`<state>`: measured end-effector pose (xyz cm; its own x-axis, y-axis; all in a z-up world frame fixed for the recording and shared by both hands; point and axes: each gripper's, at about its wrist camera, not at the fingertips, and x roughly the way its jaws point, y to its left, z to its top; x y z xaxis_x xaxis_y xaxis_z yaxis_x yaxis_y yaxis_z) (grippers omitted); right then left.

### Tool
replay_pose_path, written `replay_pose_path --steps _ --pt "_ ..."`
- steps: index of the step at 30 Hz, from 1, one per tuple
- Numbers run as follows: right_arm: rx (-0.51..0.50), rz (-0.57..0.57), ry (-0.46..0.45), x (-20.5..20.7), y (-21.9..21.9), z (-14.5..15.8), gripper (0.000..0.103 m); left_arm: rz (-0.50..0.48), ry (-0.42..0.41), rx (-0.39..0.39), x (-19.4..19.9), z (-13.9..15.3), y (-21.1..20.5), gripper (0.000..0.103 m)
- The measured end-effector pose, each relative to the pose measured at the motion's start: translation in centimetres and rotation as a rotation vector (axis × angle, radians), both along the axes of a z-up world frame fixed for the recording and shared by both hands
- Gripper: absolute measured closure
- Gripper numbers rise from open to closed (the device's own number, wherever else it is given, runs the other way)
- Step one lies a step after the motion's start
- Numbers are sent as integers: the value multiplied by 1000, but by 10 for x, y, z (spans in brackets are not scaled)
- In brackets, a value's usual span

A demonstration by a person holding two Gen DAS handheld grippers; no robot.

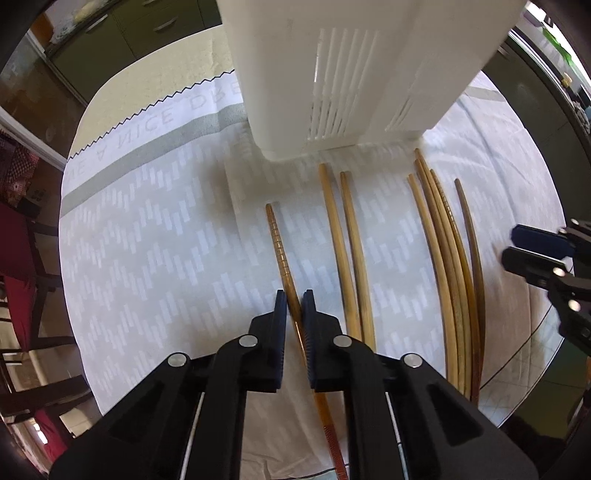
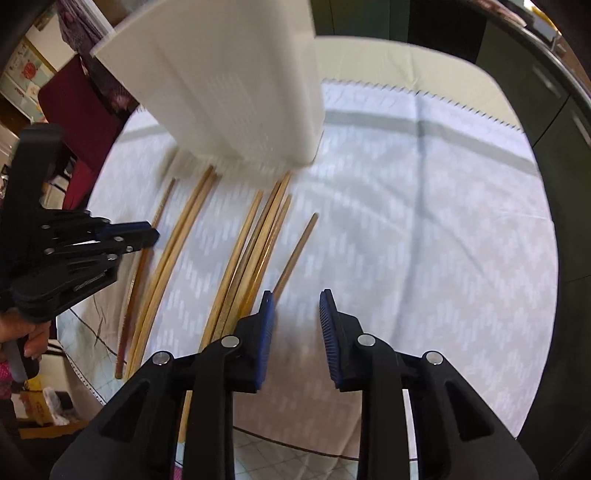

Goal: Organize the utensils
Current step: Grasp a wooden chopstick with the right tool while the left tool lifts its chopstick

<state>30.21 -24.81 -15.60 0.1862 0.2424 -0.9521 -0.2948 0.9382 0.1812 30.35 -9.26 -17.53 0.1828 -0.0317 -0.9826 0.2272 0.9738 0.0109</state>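
Several wooden chopsticks lie side by side on a white patterned cloth (image 1: pixel 155 236) in front of a white slotted utensil holder (image 1: pixel 343 74). My left gripper (image 1: pixel 294 295) is shut on the leftmost, ridged brown chopstick (image 1: pixel 279 243), which still rests on the cloth. A pair of pale chopsticks (image 1: pixel 343 243) lies just right of it, and a bundle of several more (image 1: pixel 447 254) lies further right. My right gripper (image 2: pixel 297 295) is open and empty, just right of the rightmost chopstick (image 2: pixel 295 254). The holder (image 2: pixel 236 85) also shows in the right wrist view, as does the left gripper (image 2: pixel 147 232).
The cloth covers a round table whose edge (image 1: pixel 517 369) curves close on the right. A dark red chair (image 2: pixel 81 107) stands beyond the table. Green cabinets (image 1: pixel 122 33) line the far wall. The right gripper's fingers (image 1: pixel 532 258) show at the right edge of the left wrist view.
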Motion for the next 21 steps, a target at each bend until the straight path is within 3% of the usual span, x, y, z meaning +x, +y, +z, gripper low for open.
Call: replay_pose_path --steps 9,13,14,16,21 --pt "-70 -2 89 14 27 -18 81 7 -1 3 -8 -1 20 94" --pt "-159 18 66 14 43 -18 82 -1 0 12 -9 1 18 94" --pt "-186 30 52 12 49 -17 89 -2 0 16 -9 1 17 94" --pt "-208 46 45 11 59 -16 91 -2 -2 21 -9 0 18 94" --pt "-157 29 56 17 57 -13 96 1 -8 15 -7 2 12 94"
